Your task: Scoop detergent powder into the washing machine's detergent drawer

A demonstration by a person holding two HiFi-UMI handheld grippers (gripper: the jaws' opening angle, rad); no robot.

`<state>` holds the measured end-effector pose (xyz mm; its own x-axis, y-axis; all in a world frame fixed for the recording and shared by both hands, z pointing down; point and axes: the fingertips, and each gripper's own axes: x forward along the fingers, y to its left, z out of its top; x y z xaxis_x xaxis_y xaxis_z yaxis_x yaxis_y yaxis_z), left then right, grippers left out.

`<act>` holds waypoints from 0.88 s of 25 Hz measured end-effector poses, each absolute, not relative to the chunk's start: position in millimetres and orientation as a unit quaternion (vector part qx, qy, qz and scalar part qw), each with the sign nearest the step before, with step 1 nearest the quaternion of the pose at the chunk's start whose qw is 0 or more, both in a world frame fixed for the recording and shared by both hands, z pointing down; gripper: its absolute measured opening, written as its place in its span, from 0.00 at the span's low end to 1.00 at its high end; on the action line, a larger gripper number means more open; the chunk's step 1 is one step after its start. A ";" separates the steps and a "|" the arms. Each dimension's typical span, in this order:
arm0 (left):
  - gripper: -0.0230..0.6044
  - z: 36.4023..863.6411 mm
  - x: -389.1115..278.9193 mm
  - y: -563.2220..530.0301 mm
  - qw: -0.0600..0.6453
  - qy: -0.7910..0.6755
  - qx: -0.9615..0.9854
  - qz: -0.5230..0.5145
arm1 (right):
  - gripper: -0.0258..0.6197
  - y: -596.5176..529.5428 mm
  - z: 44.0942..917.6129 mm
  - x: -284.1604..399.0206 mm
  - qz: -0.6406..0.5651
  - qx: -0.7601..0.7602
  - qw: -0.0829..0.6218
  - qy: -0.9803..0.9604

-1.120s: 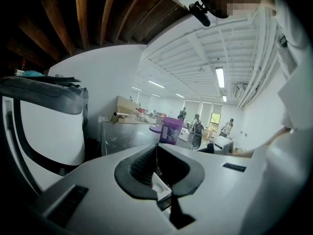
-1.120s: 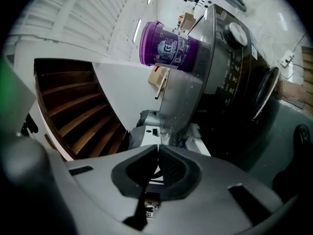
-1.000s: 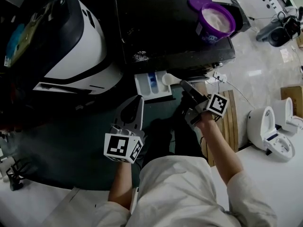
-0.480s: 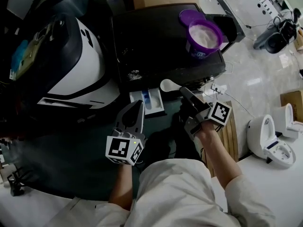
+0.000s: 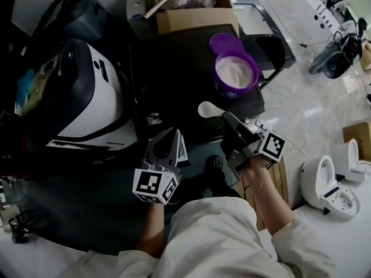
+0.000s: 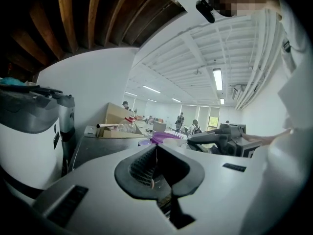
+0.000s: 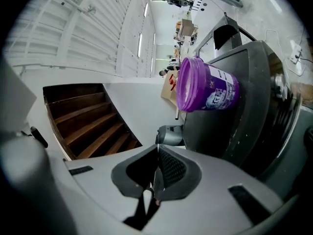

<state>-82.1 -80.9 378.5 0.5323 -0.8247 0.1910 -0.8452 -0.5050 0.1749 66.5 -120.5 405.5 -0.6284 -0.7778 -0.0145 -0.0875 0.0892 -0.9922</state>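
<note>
Black washer top (image 5: 174, 74) with purple tub (image 5: 235, 73); pale floor (image 5: 313, 91)

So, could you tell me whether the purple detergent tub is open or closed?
Open: its lid lies beside the purple tub, and white powder shows inside.

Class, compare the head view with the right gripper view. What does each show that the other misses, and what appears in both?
Only the head view shows the white spoon sticking out from the tip of the right gripper, and the left gripper beside it. Only the right gripper view shows the wooden ceiling beams and, close up, its own jaws pressed together. Both views show the open purple tub standing on top of the black washing machine.
</note>
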 end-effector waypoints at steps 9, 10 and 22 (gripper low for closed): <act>0.07 358.5 -8.0 -118.7 0.110 -0.469 0.876 0.029 | 0.05 -173.0 383.9 137.0 -0.576 -0.327 0.309 0.683; 0.07 357.6 -1.0 -121.2 0.110 -0.469 0.876 0.029 | 0.05 -178.9 383.2 145.1 -0.574 -0.330 0.310 0.682; 0.07 361.5 31.2 -144.0 0.111 -0.491 0.863 0.033 | 0.05 -235.5 395.7 194.2 -0.560 -0.367 0.273 0.691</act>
<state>31.2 -144.0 361.5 0.5153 -0.8408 0.1658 -0.8554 -0.4929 0.1593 194.2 -235.5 395.7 -0.5819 -0.8126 0.0334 -0.1998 0.1031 -0.9744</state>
